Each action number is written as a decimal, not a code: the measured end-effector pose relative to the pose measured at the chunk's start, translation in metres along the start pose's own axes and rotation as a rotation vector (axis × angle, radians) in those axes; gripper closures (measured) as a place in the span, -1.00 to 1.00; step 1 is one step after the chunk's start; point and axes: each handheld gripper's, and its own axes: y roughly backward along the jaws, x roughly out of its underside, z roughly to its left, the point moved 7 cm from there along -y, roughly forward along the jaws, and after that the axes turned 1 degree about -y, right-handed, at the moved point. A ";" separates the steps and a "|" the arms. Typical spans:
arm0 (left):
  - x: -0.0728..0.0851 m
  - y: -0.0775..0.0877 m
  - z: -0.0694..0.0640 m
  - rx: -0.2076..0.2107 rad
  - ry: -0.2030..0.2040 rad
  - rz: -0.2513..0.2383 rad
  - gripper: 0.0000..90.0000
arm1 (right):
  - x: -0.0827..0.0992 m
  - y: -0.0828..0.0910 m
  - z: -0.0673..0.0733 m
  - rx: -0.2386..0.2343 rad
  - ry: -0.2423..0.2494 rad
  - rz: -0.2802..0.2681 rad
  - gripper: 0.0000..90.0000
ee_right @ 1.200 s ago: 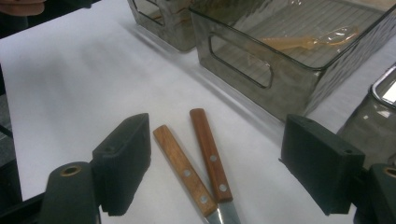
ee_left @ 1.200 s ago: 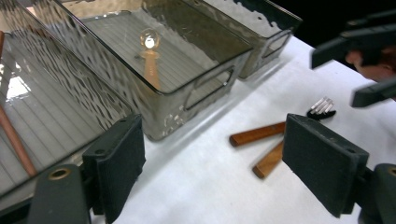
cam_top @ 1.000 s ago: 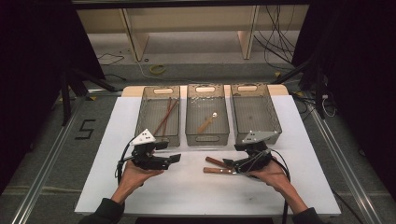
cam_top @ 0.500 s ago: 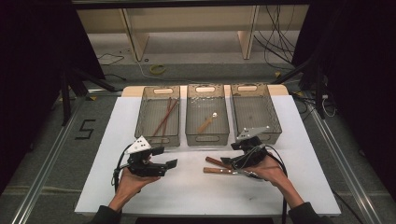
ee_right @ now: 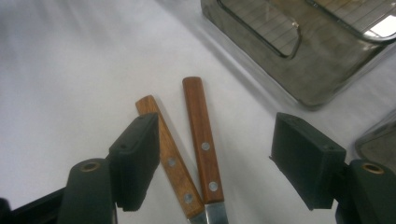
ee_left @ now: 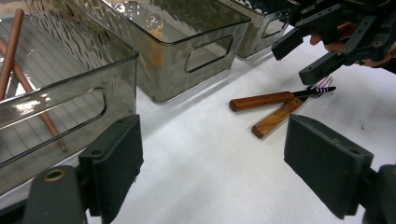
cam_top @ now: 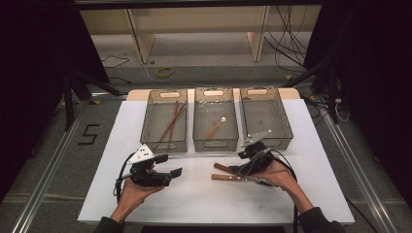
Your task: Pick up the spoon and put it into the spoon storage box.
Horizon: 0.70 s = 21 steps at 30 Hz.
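Observation:
Two wooden-handled utensils, one [cam_top: 222, 167] and the other [cam_top: 226, 177], lie side by side on the white table [cam_top: 194, 204]. In the right gripper view both handles [ee_right: 201, 140] [ee_right: 164, 149] rest between the pads of my right gripper [ee_right: 219, 163] [cam_top: 240, 168]. Its jaws have just been closing but stand apart, and neither pad presses on the handles. My left gripper [cam_top: 172, 165] [ee_left: 219, 163] hovers open and empty to the left. It faces the utensils [ee_left: 261, 100] and the right gripper [ee_left: 336, 42].
Three smoky clear bins stand in a row behind. The left bin [cam_top: 148, 124] holds chopsticks [cam_top: 171, 121], the middle bin [cam_top: 198, 126] holds a wooden spoon [cam_top: 215, 128], and the right bin [cam_top: 284, 124] shows nothing inside. Bare white table lies in front of both hands.
Both hands have stayed nearly in place. The right gripper has edged slightly left over the two utensils.

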 end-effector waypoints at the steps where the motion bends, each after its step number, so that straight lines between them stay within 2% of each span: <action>1: 0.001 0.001 0.000 0.000 0.000 0.001 -0.58 | 0.001 -0.001 0.000 -0.002 -0.004 0.013 -0.25; 2: 0.002 0.001 0.000 -0.002 0.004 -0.001 -0.58 | 0.001 -0.003 -0.002 0.002 0.011 0.016 -0.24; 7: 0.004 0.003 0.000 -0.005 -0.001 -0.001 -0.58 | 0.001 -0.009 -0.002 -0.001 0.019 0.052 -0.21; 18: 0.008 0.010 0.001 -0.012 0.000 -0.022 -0.59 | 0.005 -0.016 -0.003 -0.021 0.006 0.115 -0.15; 19: 0.009 0.010 0.001 -0.011 0.006 -0.022 -0.59 | 0.006 -0.018 -0.005 -0.019 0.026 0.112 -0.15; 21: 0.010 0.010 0.002 -0.013 0.002 -0.018 -0.59 | 0.006 -0.019 -0.004 -0.018 0.014 0.121 -0.13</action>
